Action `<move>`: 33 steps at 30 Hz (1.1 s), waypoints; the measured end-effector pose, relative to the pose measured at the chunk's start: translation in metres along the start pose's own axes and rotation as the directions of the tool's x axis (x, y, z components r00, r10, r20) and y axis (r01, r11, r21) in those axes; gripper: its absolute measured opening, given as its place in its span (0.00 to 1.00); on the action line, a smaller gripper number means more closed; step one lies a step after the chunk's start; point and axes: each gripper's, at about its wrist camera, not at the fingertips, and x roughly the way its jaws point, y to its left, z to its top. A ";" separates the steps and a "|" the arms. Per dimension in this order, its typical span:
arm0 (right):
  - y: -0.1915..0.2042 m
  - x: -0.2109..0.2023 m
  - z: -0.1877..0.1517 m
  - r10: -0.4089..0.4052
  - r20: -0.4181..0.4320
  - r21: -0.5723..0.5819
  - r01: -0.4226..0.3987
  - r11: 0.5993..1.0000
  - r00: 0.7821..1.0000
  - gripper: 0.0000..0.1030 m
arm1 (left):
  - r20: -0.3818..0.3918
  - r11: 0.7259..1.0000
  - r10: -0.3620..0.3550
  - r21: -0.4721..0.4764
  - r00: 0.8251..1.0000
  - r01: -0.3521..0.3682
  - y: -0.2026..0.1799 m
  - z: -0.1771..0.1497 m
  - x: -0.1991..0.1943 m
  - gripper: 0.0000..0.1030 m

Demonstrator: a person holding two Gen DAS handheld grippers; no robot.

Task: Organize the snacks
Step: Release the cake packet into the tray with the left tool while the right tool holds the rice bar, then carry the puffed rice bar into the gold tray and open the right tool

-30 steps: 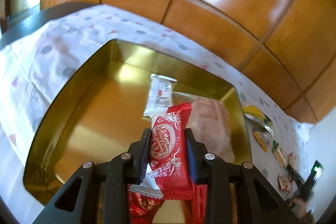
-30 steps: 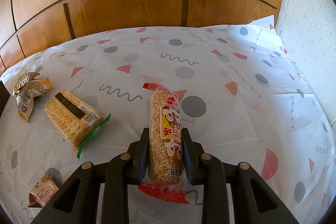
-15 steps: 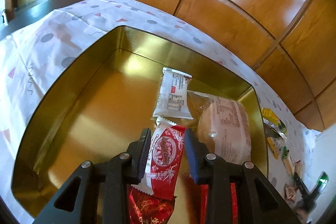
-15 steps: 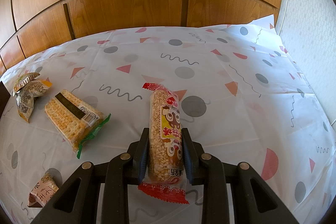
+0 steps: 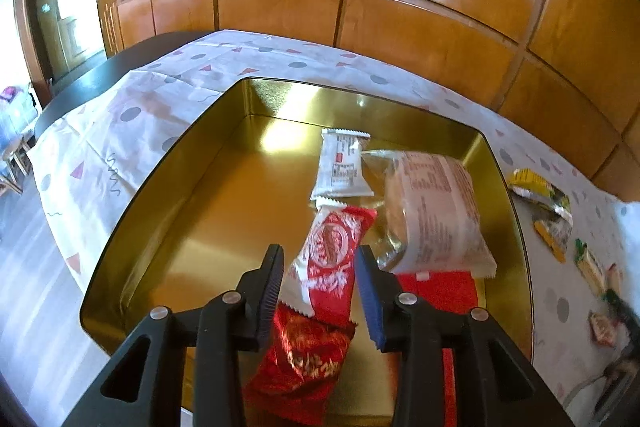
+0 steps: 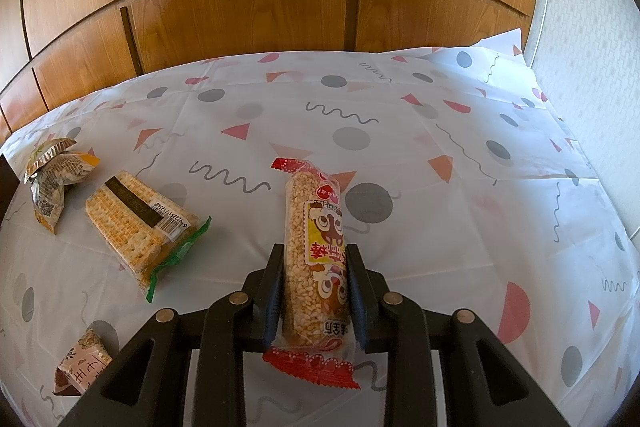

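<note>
Left gripper (image 5: 320,279) is hanging over the gold tin (image 5: 168,195), jaws opening; the red-and-white wafer packet (image 5: 330,259) is lying tilted between them, gaps showing on both sides, pads not pressing. Below it a shiny red packet (image 5: 308,363) is lying on the tin floor. Farther in, a small white packet (image 5: 342,165) and, touching its right edge, a large clear-wrapped pastry (image 5: 434,215) are resting inside the tin. Loose snacks (image 5: 540,191) are sitting on the patterned tablecloth (image 5: 120,131) right of the tin.

Right gripper (image 6: 314,283) is clamping a puffed-rice bar (image 6: 314,247) at its lower half, the bar pointing away above the cloth. Left of it a cracker pack (image 6: 136,223), two small foil packets (image 6: 56,175) and a brown packet (image 6: 82,363) are lying well apart.
</note>
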 end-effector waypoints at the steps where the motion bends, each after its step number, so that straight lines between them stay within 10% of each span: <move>1: 0.000 0.000 0.000 0.000 0.000 0.000 0.000 1.000 1.000 0.28 | -0.002 1.000 0.000 0.005 1.000 0.000 -0.002 -0.001 0.000 0.37; 24: 0.007 -0.007 -0.001 -0.085 -0.004 -0.020 0.085 0.996 0.996 0.27 | 0.056 0.990 -0.013 0.139 0.998 0.005 -0.021 -0.026 -0.027 0.42; 33: -0.005 -0.069 0.009 -0.064 0.104 0.065 0.058 0.996 0.992 0.27 | 0.069 0.990 0.007 0.137 0.998 -0.017 -0.011 -0.026 -0.030 0.46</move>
